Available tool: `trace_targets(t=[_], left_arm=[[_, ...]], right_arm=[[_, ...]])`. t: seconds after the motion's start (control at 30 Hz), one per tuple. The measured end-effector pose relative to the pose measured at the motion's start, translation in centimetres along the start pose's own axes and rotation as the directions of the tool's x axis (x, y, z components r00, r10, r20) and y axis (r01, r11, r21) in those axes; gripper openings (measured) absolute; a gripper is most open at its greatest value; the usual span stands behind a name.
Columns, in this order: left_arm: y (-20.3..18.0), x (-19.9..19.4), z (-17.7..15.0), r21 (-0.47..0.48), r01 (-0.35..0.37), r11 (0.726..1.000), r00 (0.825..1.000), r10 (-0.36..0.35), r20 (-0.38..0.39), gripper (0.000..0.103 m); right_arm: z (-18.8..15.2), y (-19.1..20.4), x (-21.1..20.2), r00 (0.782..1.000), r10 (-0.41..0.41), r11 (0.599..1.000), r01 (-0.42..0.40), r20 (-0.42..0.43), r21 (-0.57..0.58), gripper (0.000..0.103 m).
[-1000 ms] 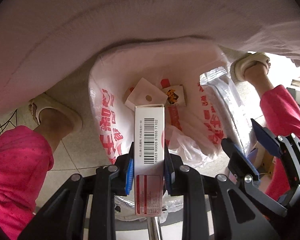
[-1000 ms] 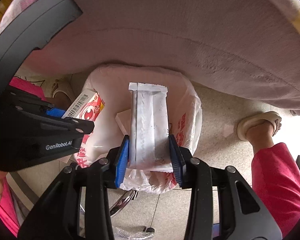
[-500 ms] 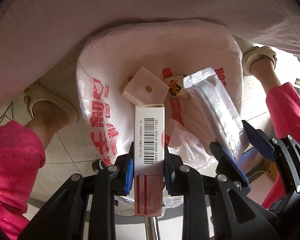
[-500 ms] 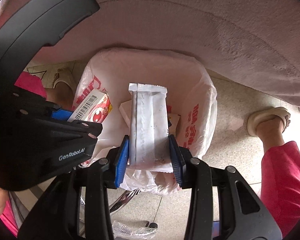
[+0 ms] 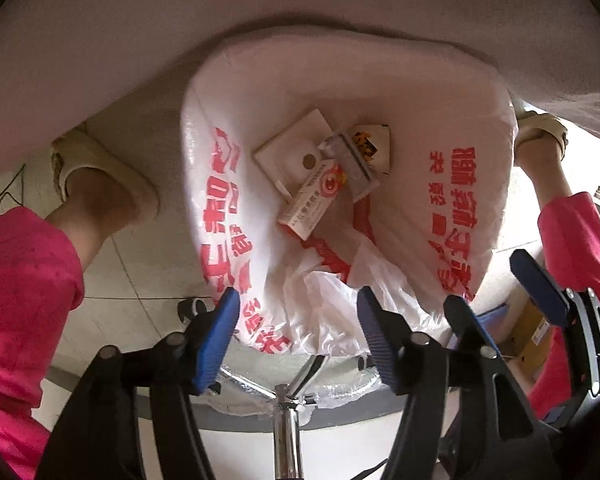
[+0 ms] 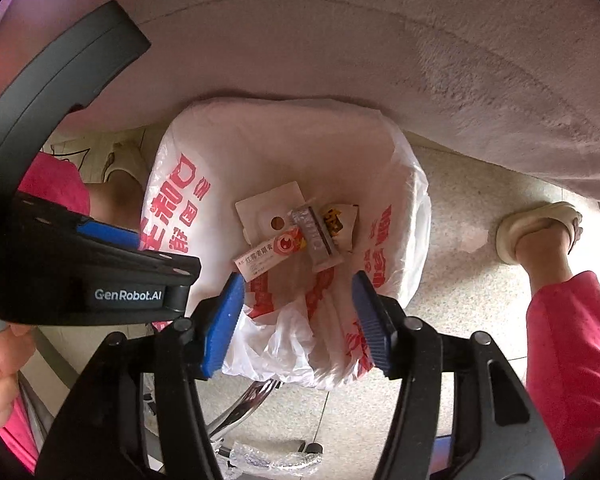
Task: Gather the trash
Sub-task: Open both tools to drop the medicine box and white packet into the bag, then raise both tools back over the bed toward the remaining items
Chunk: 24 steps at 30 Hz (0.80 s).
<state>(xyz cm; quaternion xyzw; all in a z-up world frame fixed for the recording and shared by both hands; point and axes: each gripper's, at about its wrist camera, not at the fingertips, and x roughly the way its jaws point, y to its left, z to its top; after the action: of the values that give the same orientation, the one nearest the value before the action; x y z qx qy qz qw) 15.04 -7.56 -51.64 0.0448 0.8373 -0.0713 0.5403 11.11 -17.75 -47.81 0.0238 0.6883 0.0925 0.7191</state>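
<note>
Left wrist: left gripper [image 5: 298,336] and right gripper [image 6: 298,312] jaws just opened, empty; box [image 5: 314,200] and wrapper [image 5: 350,164] lie in bag [image 5: 460,208].

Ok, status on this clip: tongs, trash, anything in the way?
Left tongs and right tongs just opened, nothing between them. Box and wrapper lie inside the bag. Nothing in the way.

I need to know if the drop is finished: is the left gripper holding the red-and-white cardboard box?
No: the left gripper is open and empty, and the red-and-white cardboard box lies inside the white plastic bag.
</note>
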Motion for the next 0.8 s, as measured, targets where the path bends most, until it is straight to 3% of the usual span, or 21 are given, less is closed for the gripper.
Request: trace_targets(t=[0.3, 0.47, 0.53, 0.67, 0.8], left_arm=[[-0.1, -3.3, -3.0, 0.045, -0.062, 0.997, 0.992, 0.057, 0.109, 0.065], [0.1, -6.4, -5.3, 0.060, -0.055, 0.997, 0.981, 0.043, 0.187, 0.066], [0.4, -8.4, -6.4, 0.058, -0.027, 0.998, 0.974, 0.014, 0.226, 0.066], [1.4, -12.9, -8.9, 0.045, 0.040, 0.998, 0.950, -0.052, 0.307, 0.072], [2.2, -19.5, -11.1, 0.042, 0.024, 0.999, 0.897, -0.040, 0.439, 0.073]], right_arm=[[-1.1, 1.3, -3.2, 0.998, -0.023, 0.999, 0.026, 0.066, -0.037, 0.062], [-2.0, 2.0, -6.9, 0.991, -0.018, 0.998, 0.026, 0.132, -0.058, 0.065], [-2.4, 2.4, -8.8, 0.986, -0.009, 0.998, 0.020, 0.169, -0.064, 0.071], [-2.7, 2.7, -13.8, 0.964, 0.050, 0.996, -0.029, 0.260, -0.083, 0.079], [-2.3, 3.1, -20.7, 0.912, 0.072, 0.990, -0.017, 0.404, -0.138, 0.091]])
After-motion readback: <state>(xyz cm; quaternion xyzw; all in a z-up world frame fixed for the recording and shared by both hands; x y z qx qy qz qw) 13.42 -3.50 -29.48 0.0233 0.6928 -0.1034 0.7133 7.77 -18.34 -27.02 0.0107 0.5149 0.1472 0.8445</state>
